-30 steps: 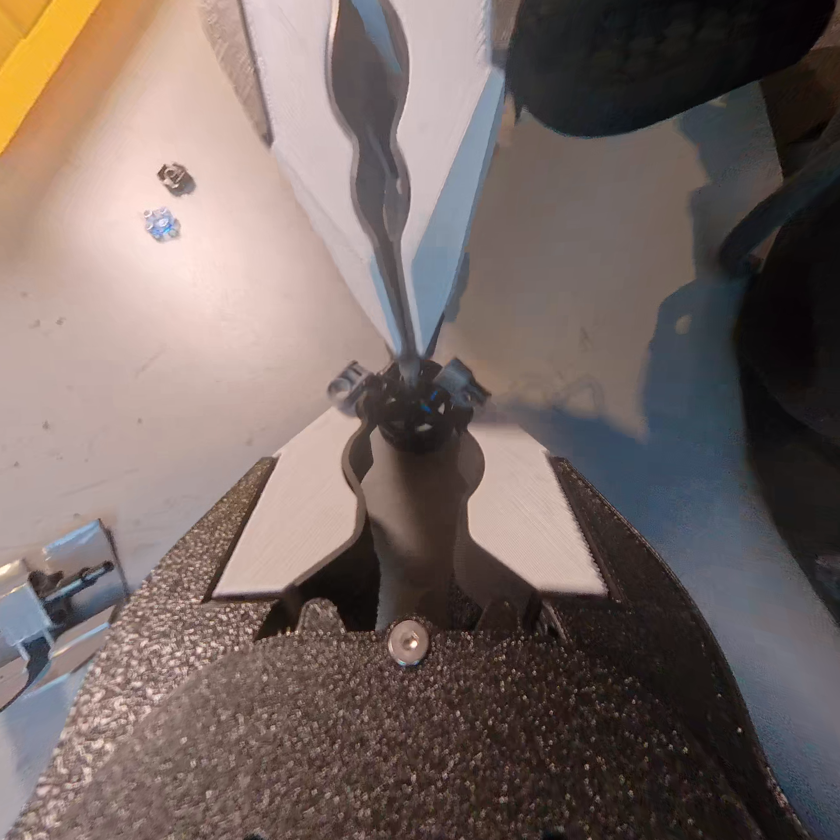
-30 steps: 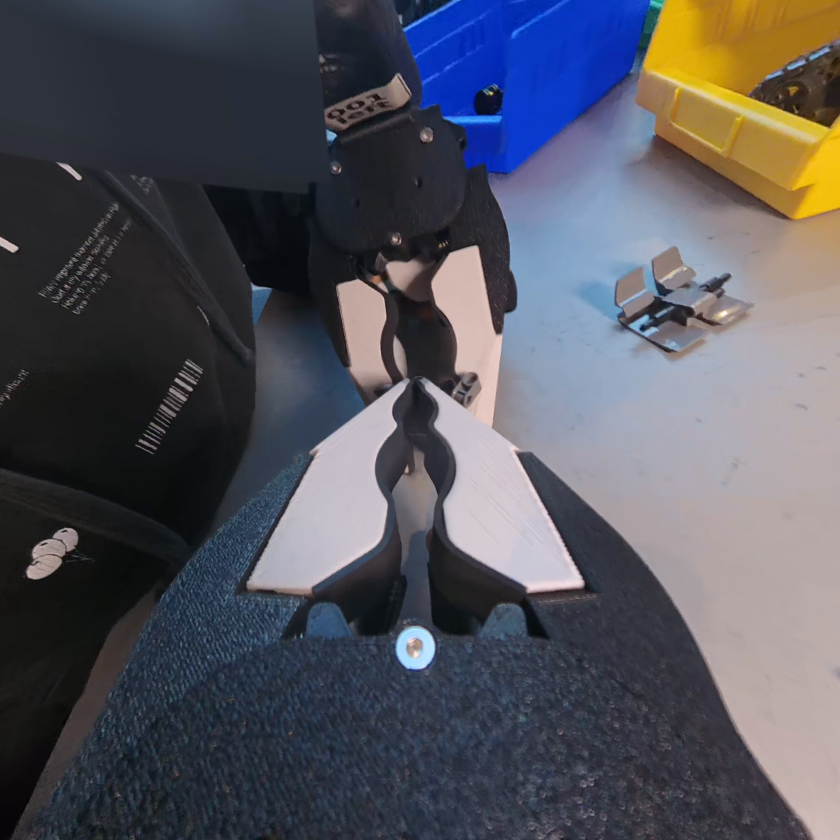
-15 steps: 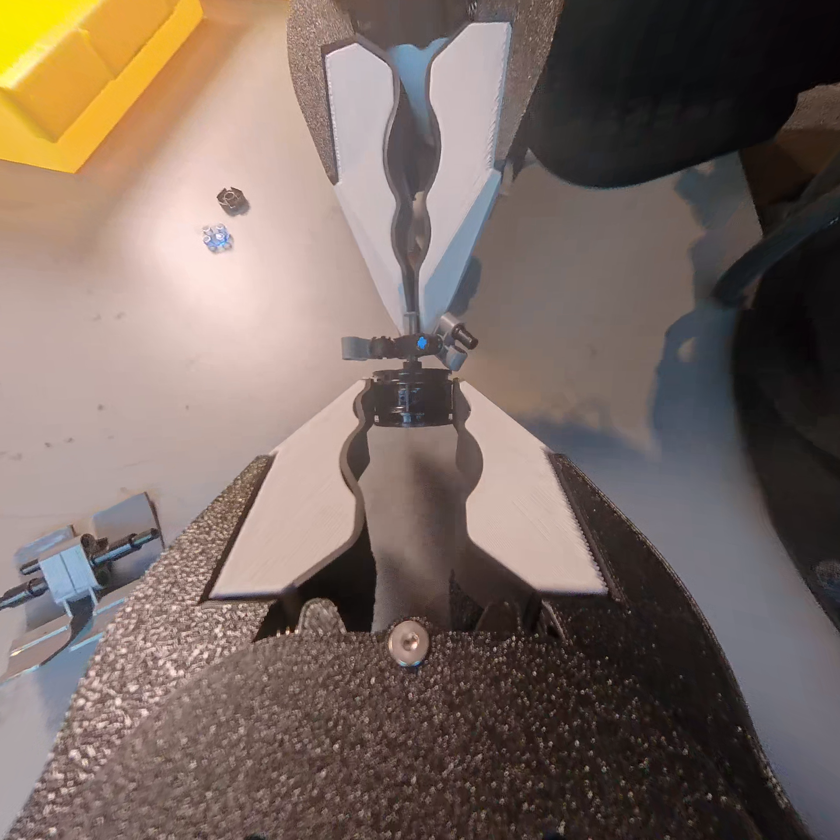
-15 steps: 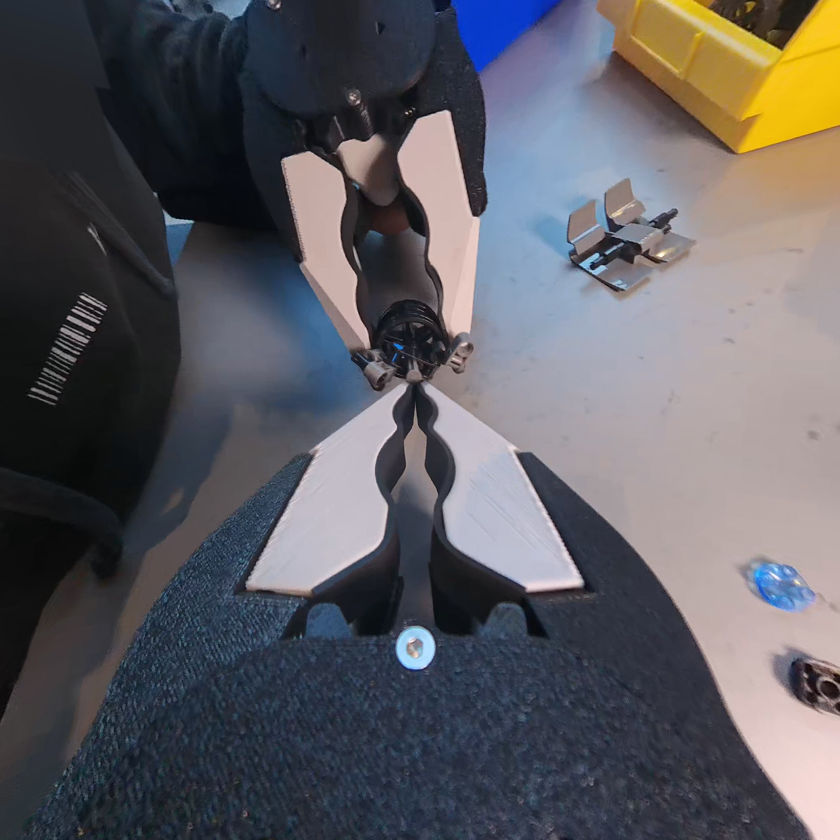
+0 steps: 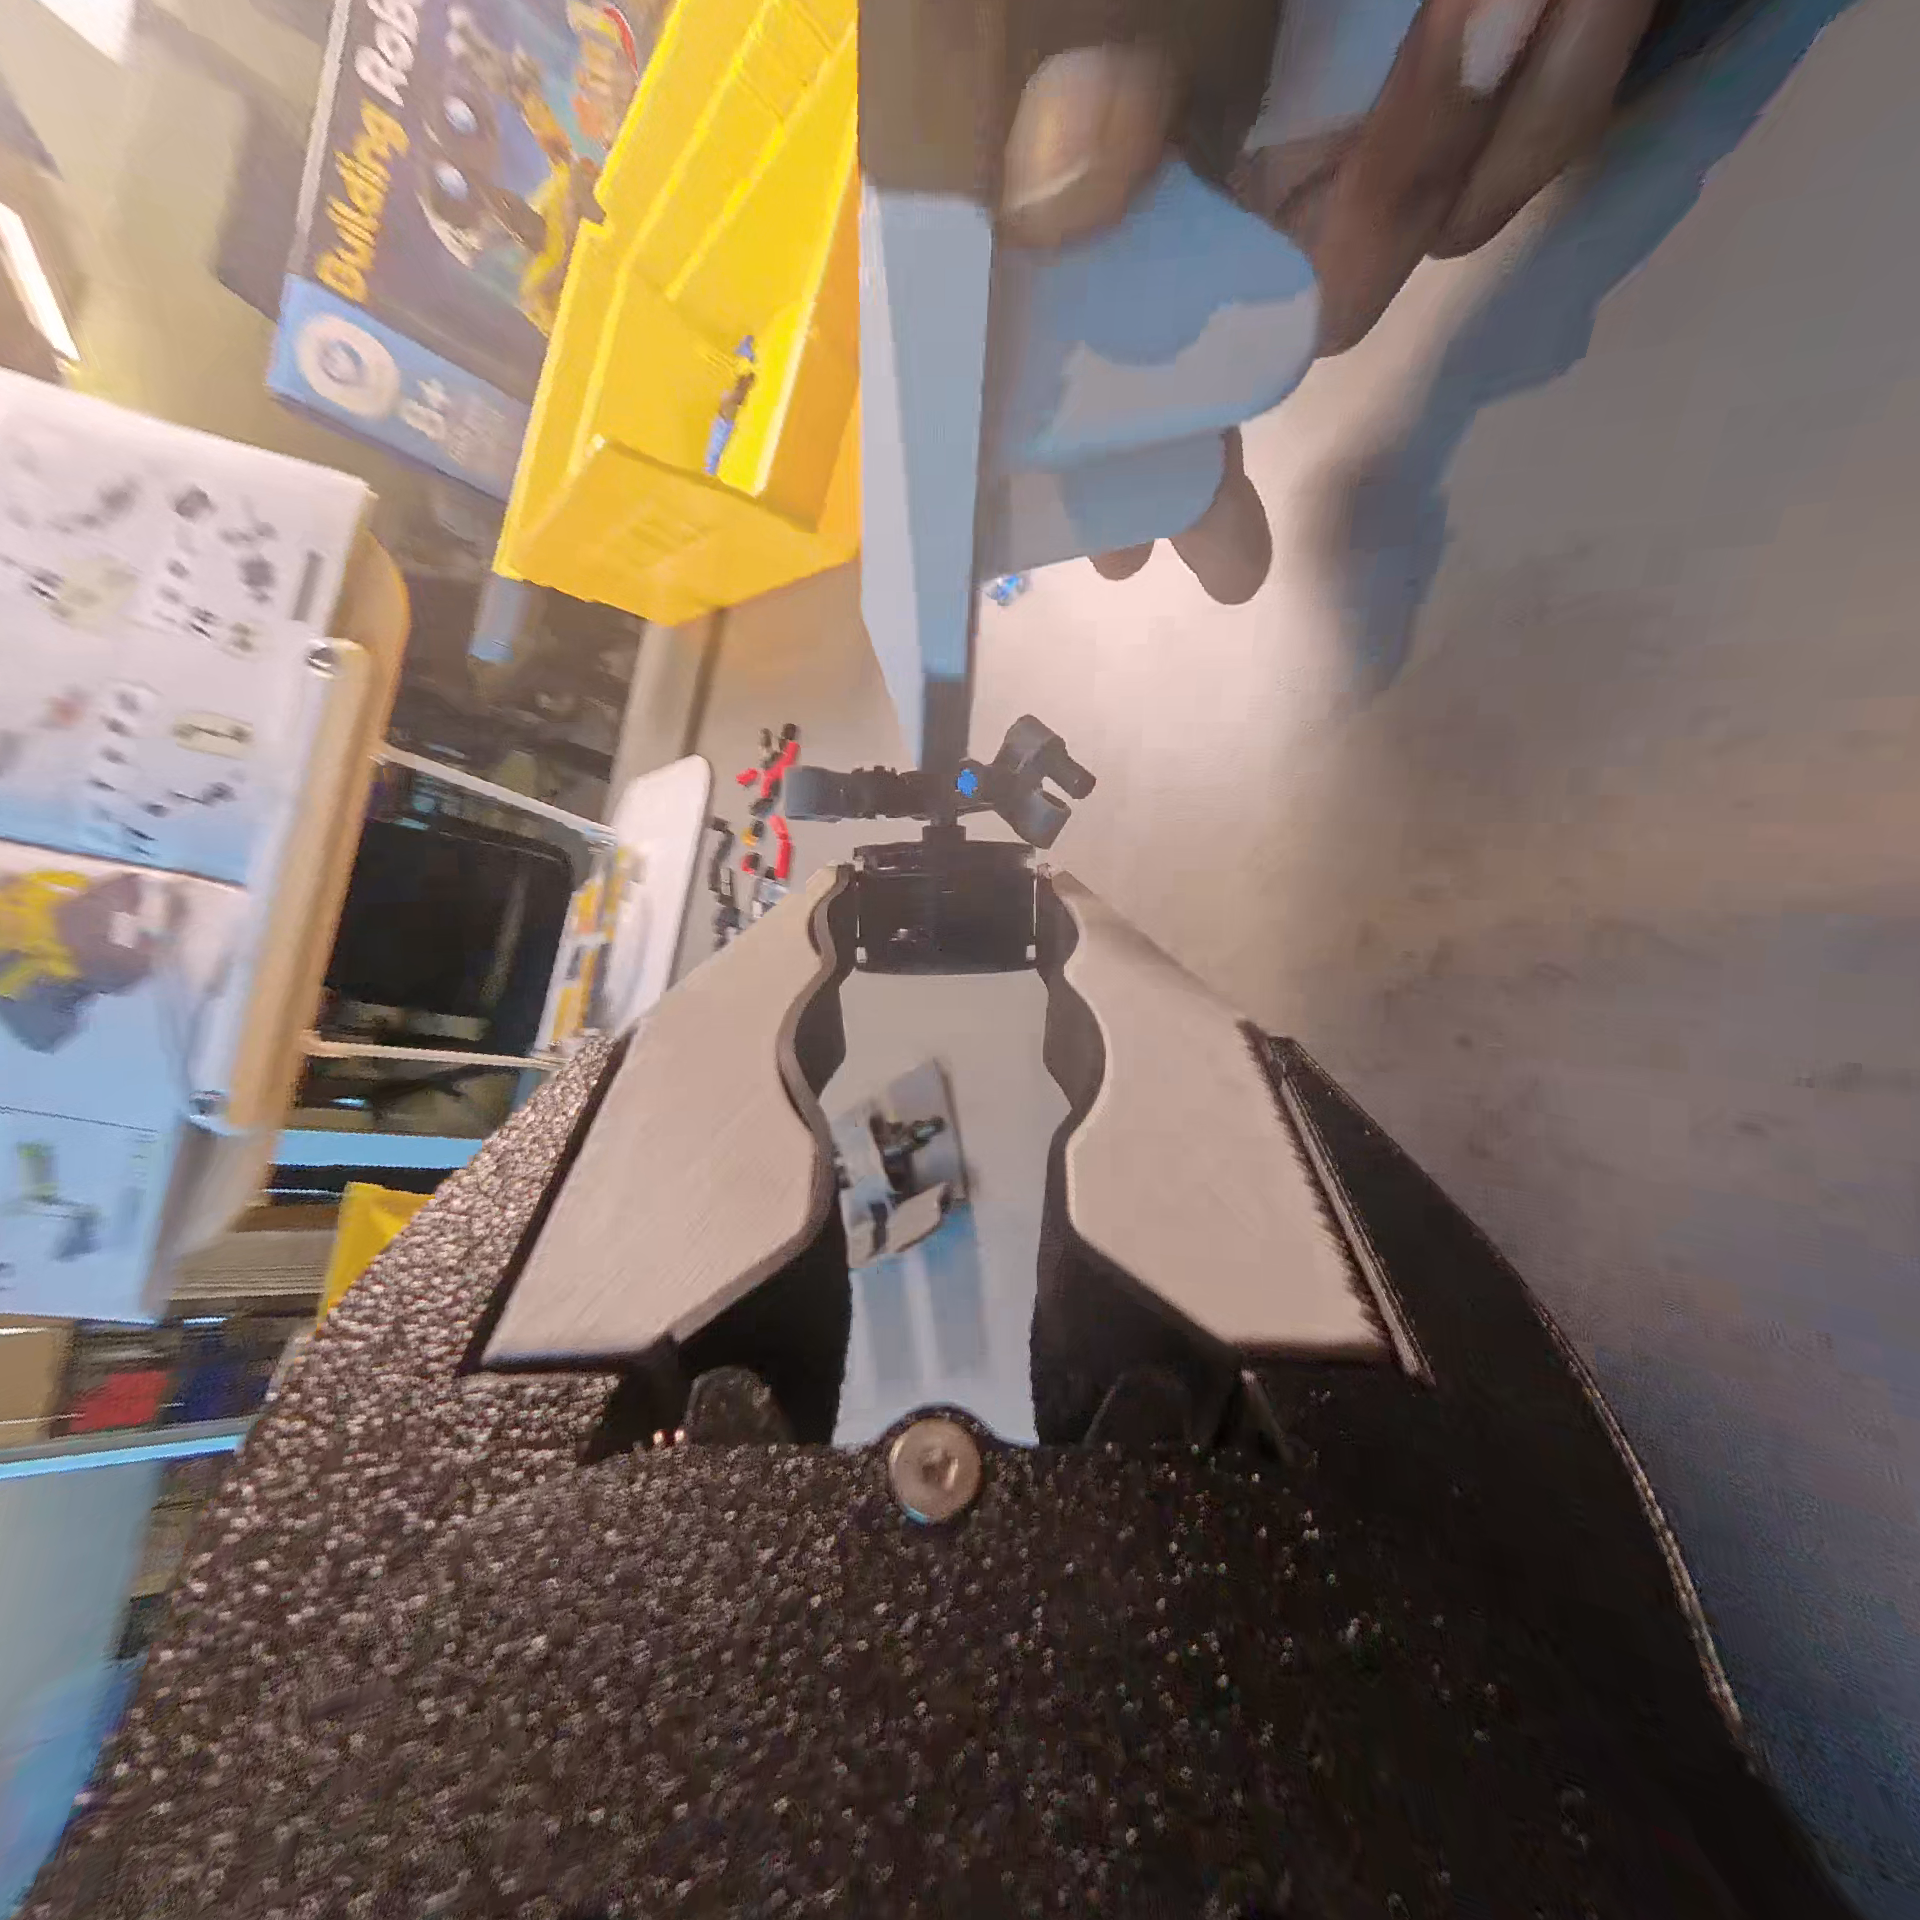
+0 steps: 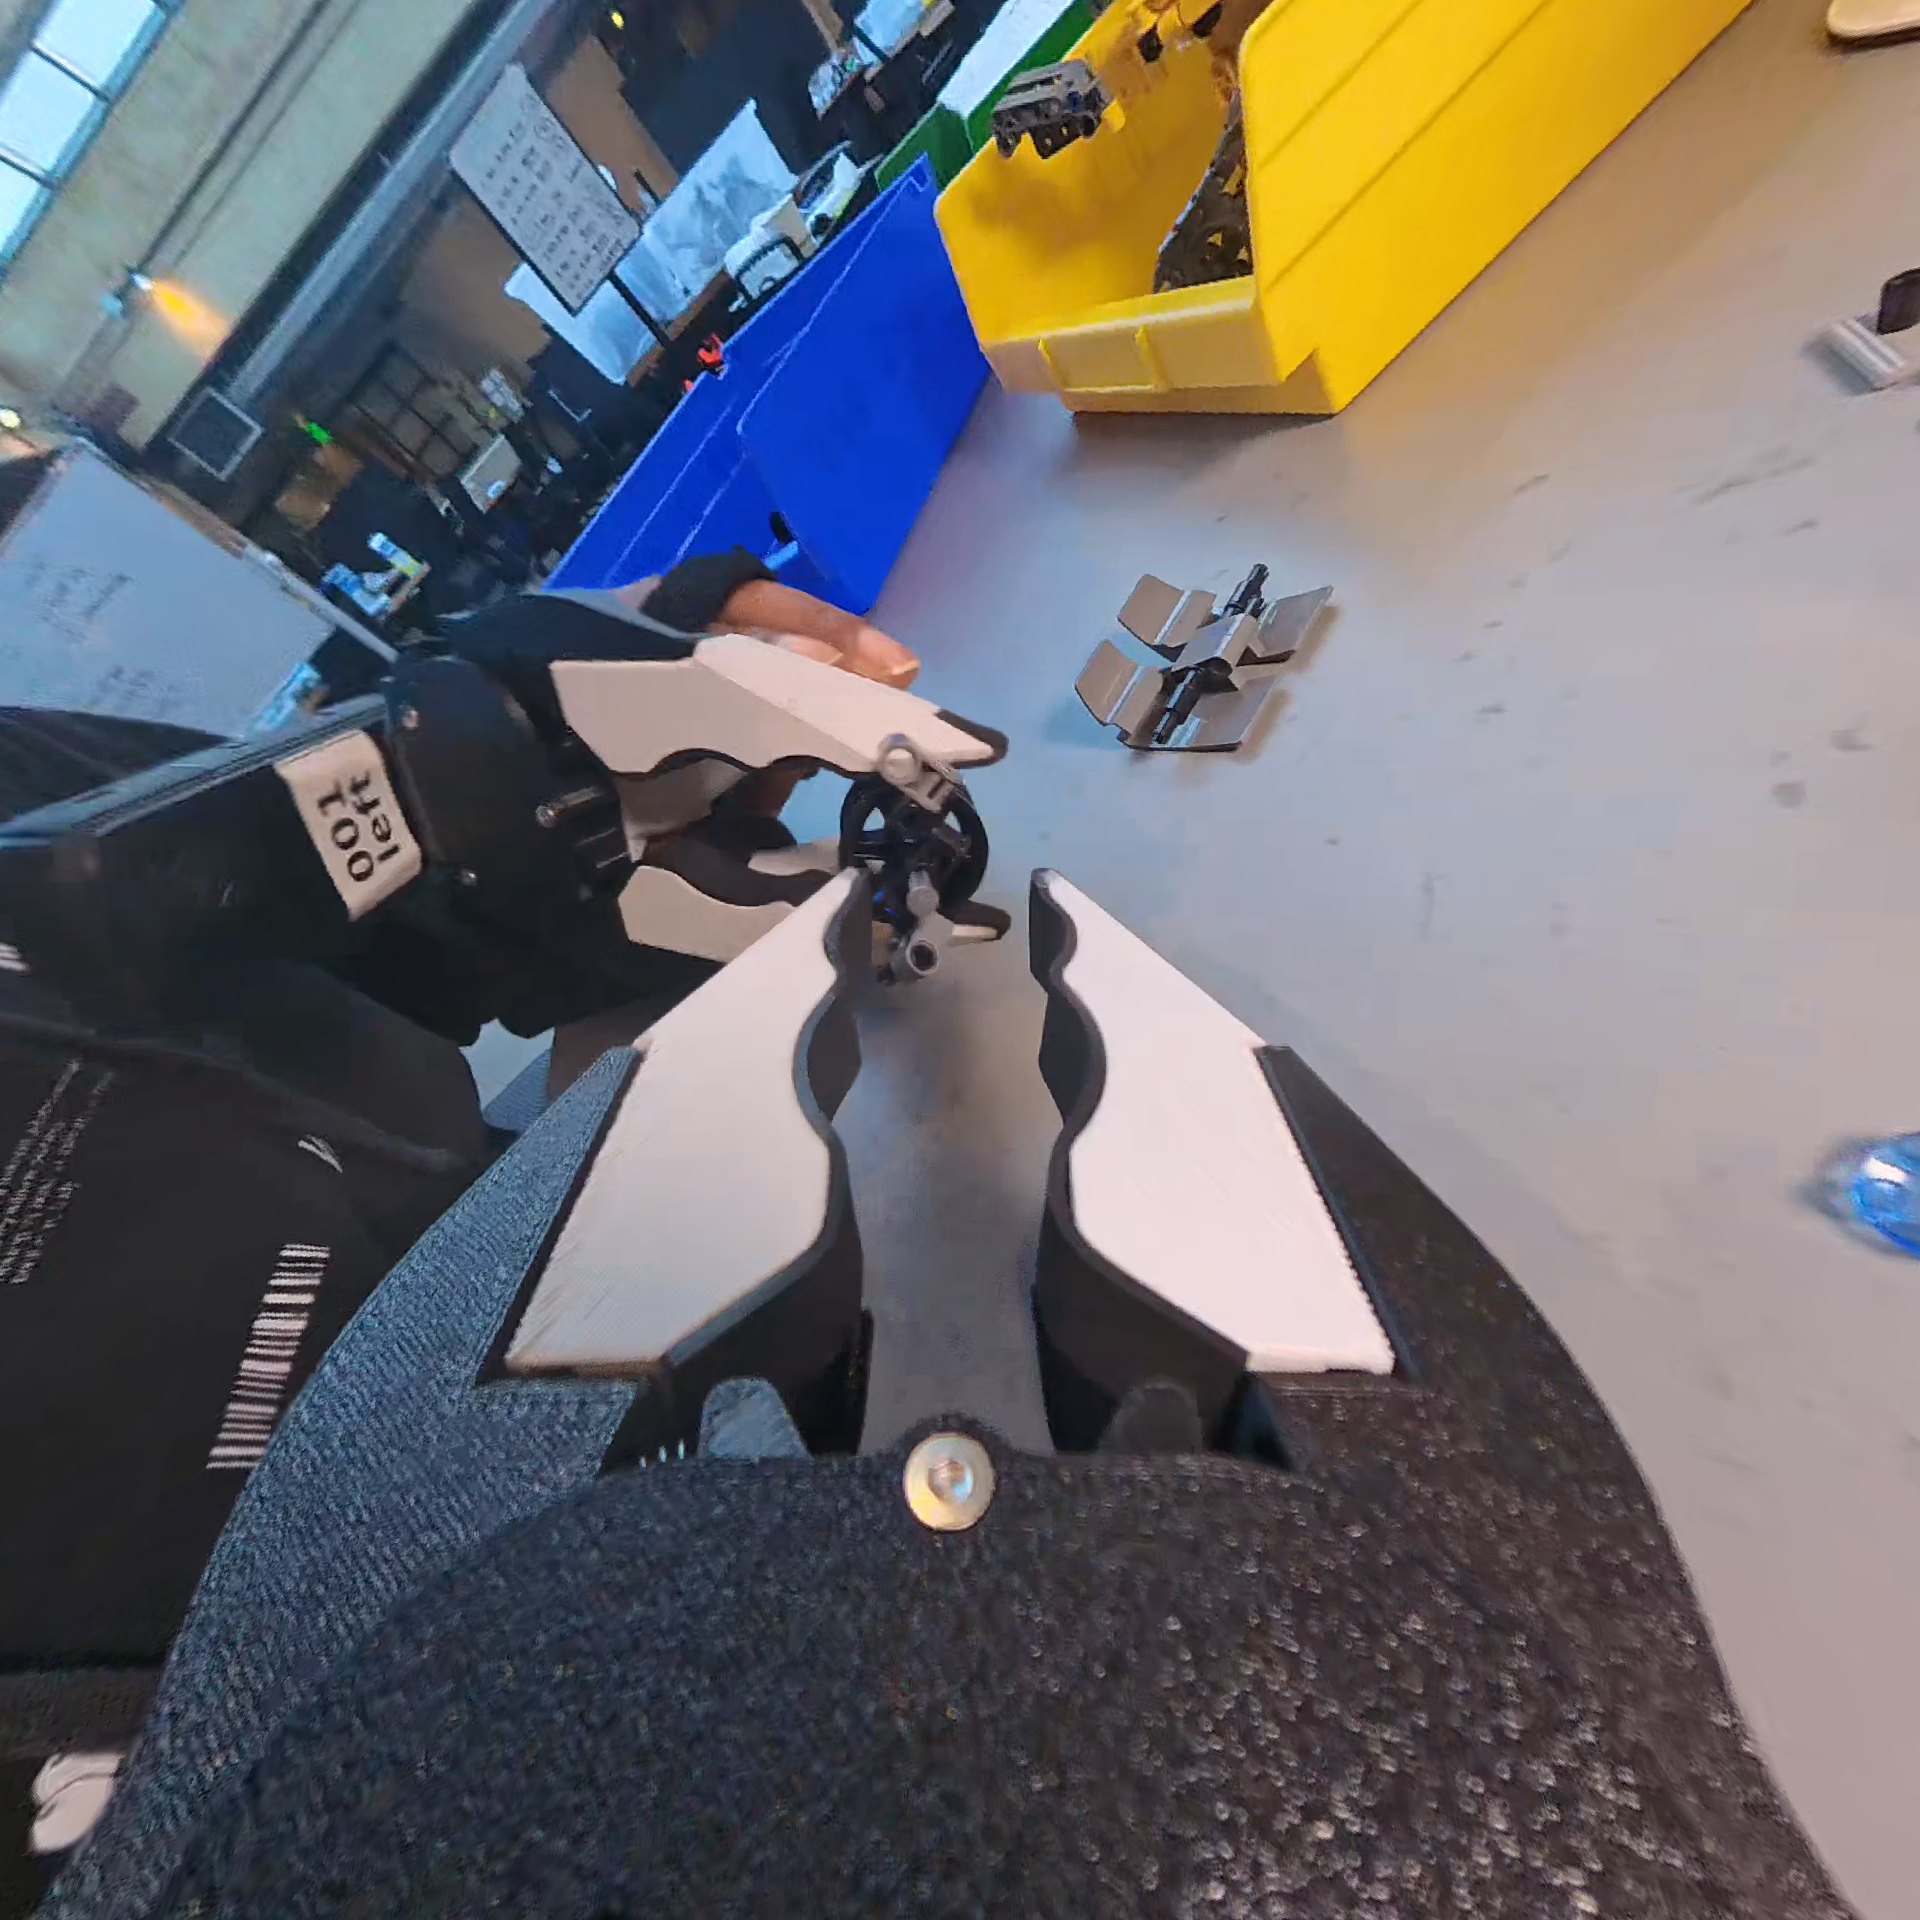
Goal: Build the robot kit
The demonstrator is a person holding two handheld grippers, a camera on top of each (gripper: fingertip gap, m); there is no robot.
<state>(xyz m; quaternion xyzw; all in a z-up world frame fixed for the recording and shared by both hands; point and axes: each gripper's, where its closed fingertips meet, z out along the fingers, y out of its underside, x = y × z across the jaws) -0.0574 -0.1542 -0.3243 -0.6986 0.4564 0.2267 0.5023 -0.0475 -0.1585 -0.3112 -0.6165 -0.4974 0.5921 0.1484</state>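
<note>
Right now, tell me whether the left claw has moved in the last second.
Yes. The left claw, shut on the black wheel, swung left: the grey winged piece, earlier off its lower left, now shows between its fingers.

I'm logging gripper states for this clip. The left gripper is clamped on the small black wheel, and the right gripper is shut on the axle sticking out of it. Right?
Not quite. The left gripper is clamped on the black wheel, but the right gripper is open: in the right wrist view its fingers stand apart, holding nothing, with the axle close beside its left fingertip.

Left hand-held gripper [image 5: 943, 920] clamped — right hand-held gripper [image 6: 945, 894] agape.
</note>
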